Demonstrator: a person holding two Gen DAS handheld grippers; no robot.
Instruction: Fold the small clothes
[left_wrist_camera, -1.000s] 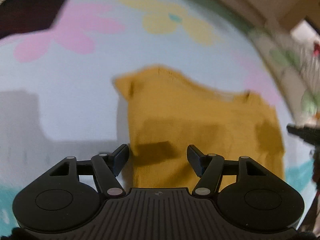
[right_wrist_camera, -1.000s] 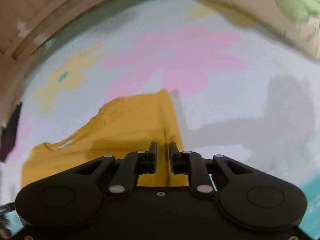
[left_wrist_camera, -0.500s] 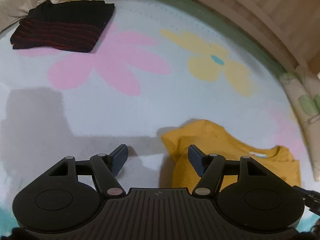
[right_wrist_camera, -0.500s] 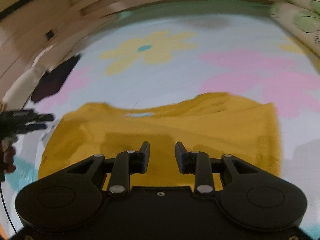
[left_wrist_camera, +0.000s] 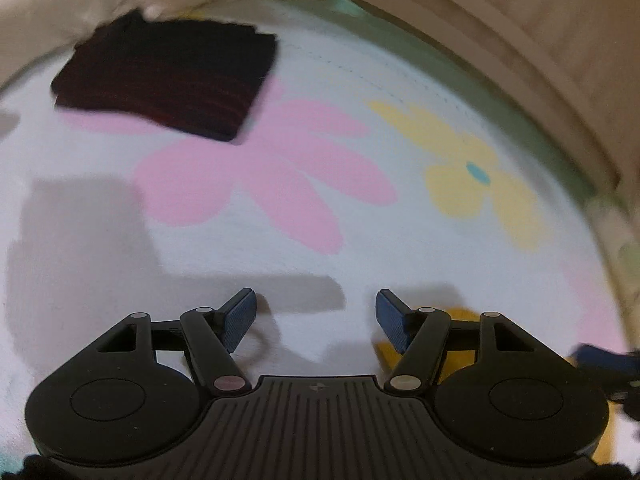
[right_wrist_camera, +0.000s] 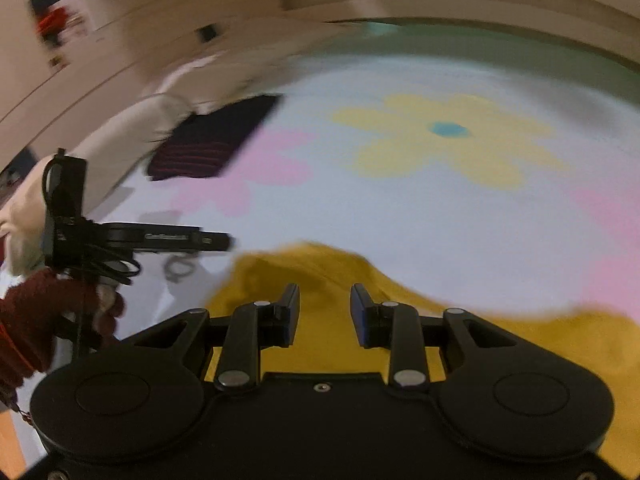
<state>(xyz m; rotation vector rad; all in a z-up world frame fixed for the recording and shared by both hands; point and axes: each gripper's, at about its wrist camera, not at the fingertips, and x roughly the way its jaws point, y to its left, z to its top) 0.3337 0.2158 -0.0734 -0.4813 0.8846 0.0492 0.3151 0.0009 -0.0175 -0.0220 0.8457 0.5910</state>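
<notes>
On left hand-held gripper point(right_wrist_camera: 216, 240), unreadable lettering

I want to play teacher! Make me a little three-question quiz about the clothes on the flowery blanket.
1. True or false: the mustard-yellow knit top lies under the right gripper.
2. Which garment is already folded into a neat rectangle? A) the mustard-yellow top B) the dark garment with red stripes C) a blue sock
3. Fill in: the dark garment lies partly on a ____ flower printed on the pale blanket.

Key: 1 true. 2 B. 3 pink.
</notes>
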